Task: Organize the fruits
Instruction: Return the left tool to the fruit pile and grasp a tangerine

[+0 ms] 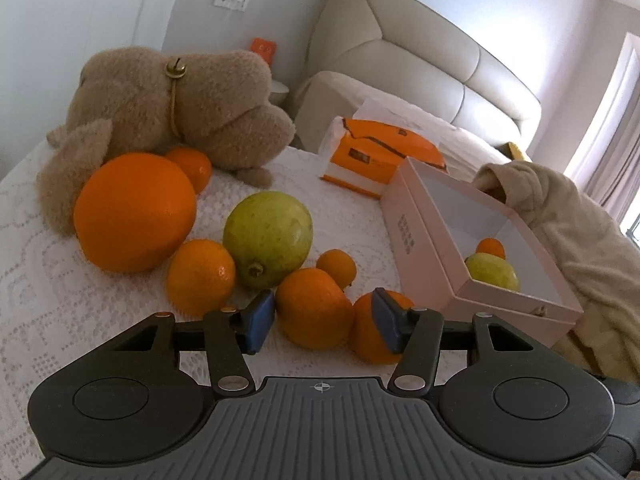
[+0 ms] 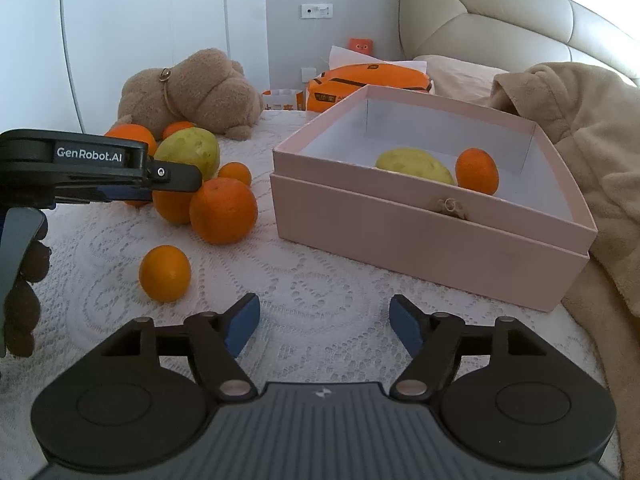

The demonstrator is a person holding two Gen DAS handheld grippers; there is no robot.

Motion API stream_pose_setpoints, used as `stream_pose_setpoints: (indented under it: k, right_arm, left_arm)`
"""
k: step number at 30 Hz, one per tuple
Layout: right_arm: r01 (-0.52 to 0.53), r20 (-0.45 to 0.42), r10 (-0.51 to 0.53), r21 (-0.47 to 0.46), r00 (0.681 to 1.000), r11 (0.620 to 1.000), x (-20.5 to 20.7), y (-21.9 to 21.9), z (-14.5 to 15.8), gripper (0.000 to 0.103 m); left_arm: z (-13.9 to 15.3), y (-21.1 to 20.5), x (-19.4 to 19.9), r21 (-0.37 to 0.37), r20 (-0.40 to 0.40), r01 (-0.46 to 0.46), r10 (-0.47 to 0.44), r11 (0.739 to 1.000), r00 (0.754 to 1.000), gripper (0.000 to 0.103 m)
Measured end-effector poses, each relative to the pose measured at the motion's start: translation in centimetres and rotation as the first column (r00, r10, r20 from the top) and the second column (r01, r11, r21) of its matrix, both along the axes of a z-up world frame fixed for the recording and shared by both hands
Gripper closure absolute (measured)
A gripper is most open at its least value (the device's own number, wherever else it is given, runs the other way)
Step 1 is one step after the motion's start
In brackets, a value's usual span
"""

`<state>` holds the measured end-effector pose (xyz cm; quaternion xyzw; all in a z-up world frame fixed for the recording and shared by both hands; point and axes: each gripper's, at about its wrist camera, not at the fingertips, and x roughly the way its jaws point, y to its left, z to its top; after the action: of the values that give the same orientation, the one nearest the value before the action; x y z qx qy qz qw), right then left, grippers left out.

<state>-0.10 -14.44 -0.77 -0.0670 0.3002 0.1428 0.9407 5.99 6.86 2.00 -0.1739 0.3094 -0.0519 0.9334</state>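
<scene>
Left gripper [image 1: 324,322] open astride a round orange citrus fruit [image 1: 314,307] mid-bed beside the pink cardboard box [image 1: 420,240]; right gripper [image 2: 325,322] open, idle; next: close, lift, box it.

A bed under a white lace cover [image 2: 320,288] carries everything. Ahead and right of the right hand-held gripper [image 2: 324,326] sits a pink box [image 2: 420,236]; ahead and left lies a loose cluster of oranges [image 2: 223,210] with a green fruit [image 2: 192,152], one small orange [image 2: 165,273] apart and nearer. A plush toy [image 2: 188,88], an orange package [image 2: 368,80] and a beige blanket [image 2: 592,152] lie beyond.
</scene>
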Motion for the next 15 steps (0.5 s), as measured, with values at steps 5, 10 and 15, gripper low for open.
stream_pose_setpoints:
  k: [5, 10, 15]
  right_arm:
    - [0.009, 0.002, -0.009, -0.004, 1.000, 1.000, 0.0, 0.1, 0.0, 0.027]
    - [0.021, -0.001, -0.021, -0.003, 1.000, 1.000, 0.1, 0.0, -0.1, 0.023]
    - [0.024, -0.004, -0.024, -0.001, 1.000, 1.000, 0.1, 0.1, -0.1, 0.021]
  left_arm:
    - [0.0, 0.2, -1.0, 0.012, -0.002, -0.018, 0.018, 1.000, 1.000, 0.056]
    - [-0.4, 1.4, -3.1, -0.048, -0.018, -0.033, 0.032, 0.998, 0.999, 0.057]
    - [-0.3, 2.2, -5.3, -0.022, -0.025, -0.055, 0.055, 0.998, 0.998, 0.057]
